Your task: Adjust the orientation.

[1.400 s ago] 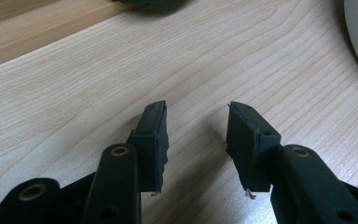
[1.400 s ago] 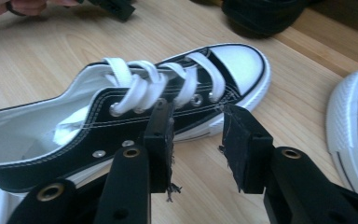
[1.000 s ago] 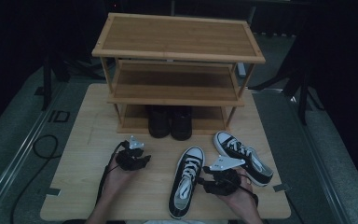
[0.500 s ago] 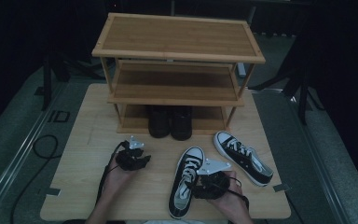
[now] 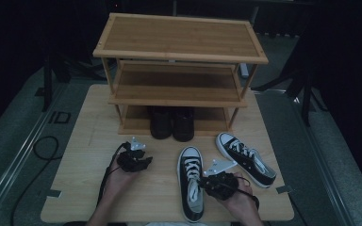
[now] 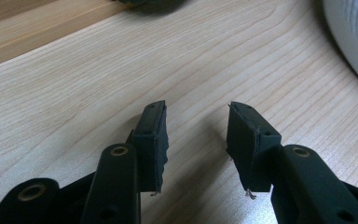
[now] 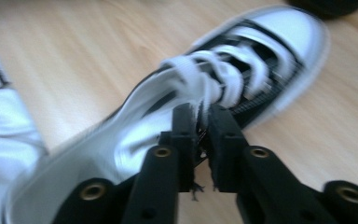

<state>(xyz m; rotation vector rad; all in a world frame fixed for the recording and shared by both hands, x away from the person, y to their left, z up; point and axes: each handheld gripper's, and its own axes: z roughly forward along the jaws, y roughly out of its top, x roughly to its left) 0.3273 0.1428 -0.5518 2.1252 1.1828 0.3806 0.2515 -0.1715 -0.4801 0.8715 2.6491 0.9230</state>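
Both right-gripper fingers (image 7: 186, 140) on sneaker (image 7: 261, 60)

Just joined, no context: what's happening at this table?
A person is working with a claw in each hand at a wooden table with a shoe rack. The right claw has just been closing and now pinches the laces of the left sneaker, which lies flat on the table. The second sneaker lies to its right, untouched. The left claw rests open over bare wood, holding nothing. A dark pair of shoes sits on the rack's bottom shelf.
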